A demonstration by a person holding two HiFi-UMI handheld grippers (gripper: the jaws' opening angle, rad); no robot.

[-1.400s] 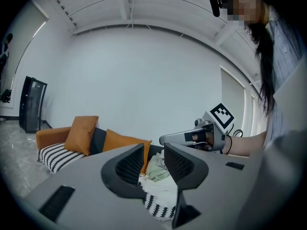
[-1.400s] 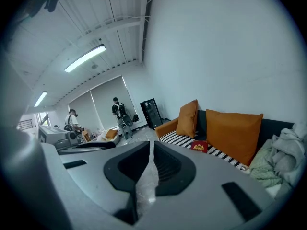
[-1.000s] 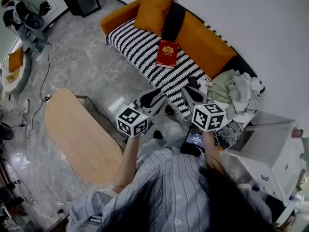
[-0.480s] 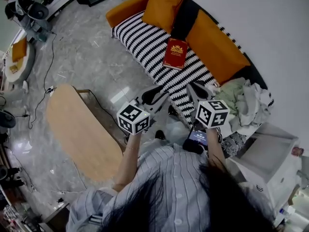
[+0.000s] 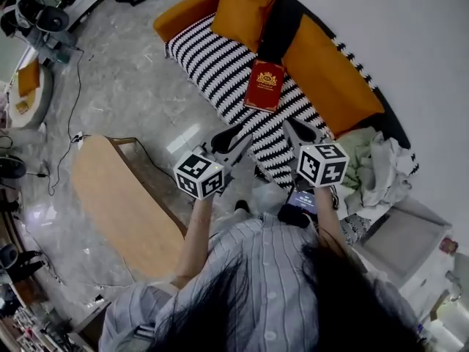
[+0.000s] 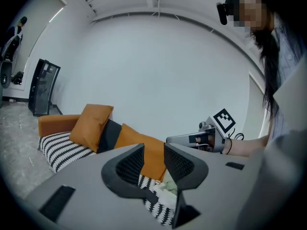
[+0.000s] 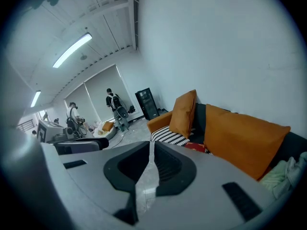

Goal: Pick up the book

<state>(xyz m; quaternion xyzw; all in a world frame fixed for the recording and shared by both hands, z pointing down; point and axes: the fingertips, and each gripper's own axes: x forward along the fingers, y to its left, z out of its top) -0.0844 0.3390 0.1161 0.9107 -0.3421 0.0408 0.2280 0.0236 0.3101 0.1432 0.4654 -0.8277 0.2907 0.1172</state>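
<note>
Left tool (image 5: 233, 142), right tool (image 5: 299, 132): jaws together, empty, side by side, probably readied for a two-handed lift. Book (image 5: 264, 85) lies flat on striped sofa seat (image 5: 212, 64) at 12 o'clock, well apart.

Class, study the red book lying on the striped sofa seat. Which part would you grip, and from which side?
Probably the short edge of the red book nearest the person, approached from the floor side. It lies flat, cover up, on the striped seat; the orange backrest closes off the other side.
</note>
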